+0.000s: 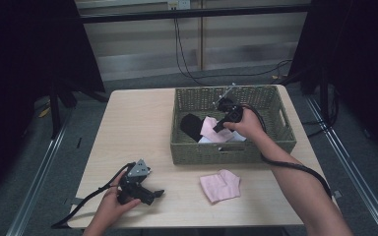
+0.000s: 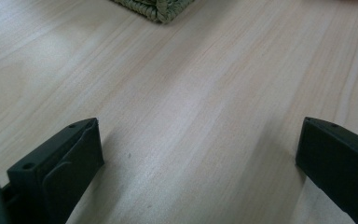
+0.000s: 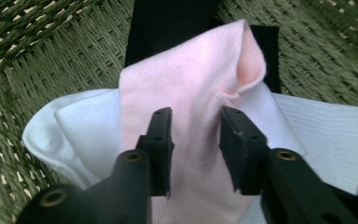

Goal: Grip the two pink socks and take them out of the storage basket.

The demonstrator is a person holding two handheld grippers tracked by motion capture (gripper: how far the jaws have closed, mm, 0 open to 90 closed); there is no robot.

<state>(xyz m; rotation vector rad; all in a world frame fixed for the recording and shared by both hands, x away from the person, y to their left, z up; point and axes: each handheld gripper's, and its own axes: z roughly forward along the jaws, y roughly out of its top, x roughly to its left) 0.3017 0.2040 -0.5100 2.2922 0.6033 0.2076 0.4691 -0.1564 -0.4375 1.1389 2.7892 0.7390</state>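
Note:
A green woven basket (image 1: 226, 152) stands on the right half of the light wooden table (image 1: 138, 128). In it lie a black sock (image 1: 192, 125), a pink sock (image 1: 209, 129) and a white sock (image 1: 236, 138). My right gripper (image 1: 220, 127) reaches down into the basket. In the right gripper view its jaws (image 3: 196, 116) stand a narrow gap apart on the pink sock (image 3: 191, 84), fabric between them, the pads not clearly pressing it. The pink sock overlies the white sock (image 3: 84, 126) and black sock (image 3: 168, 23). My left gripper (image 1: 153, 195) rests on the table near the front left, jaws (image 2: 200, 123) wide open with nothing between them.
A second pink sock (image 1: 220, 186) lies folded on the table in front of the basket. A basket corner (image 2: 161, 7) shows beyond the left jaws. Black cables trail from both grippers. Dark stands and floor rails flank the table.

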